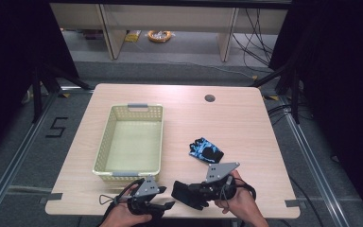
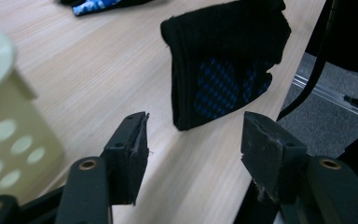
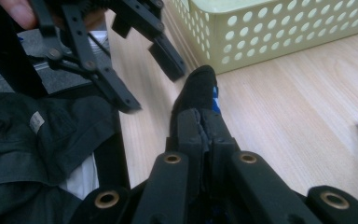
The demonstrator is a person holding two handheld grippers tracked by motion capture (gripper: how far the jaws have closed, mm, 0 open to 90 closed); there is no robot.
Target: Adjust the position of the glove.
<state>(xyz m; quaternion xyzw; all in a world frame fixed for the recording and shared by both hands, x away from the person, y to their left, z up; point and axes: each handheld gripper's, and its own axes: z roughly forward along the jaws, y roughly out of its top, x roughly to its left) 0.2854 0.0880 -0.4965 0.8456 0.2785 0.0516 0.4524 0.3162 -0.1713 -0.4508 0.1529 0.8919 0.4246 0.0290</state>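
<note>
While the glove hangs between the two tools, the legend reads as follows.

Right tongs (image 3: 200,123): clamped on one end of a black glove (image 2: 223,60) with blue patterning, jaws pressed together on the cloth. The glove juts out past their tips, low over the desk (image 1: 179,118).

Left tongs (image 2: 193,147): jaws part-way apart with nothing between them, the pads free of the cloth. The glove's loose hem sits just ahead of their tips, slightly above the gap.

Second glove (image 1: 206,150): lies flat on the desk beyond the right tongs, well apart from both tools.

Basket (image 1: 130,176): pale yellow, perforated, standing directly beyond the left tongs with its near wall close to them. Nothing can be seen inside it.

Step in hand (judged): passing the held glove to the left tongs, or steadying it with both, probably on the way to the basket.

Doing it well: bring the left tongs forward and a little up so the hem slides fully between the pads. Bite on the doubled cuff, not on a single thin edge, which may slip. Keep the right tongs clamped until the left pads press firmly.

Risk: limp cloth may fold away from the approaching pads. A grip too near the edge could let the glove drop short of the basket.
</note>
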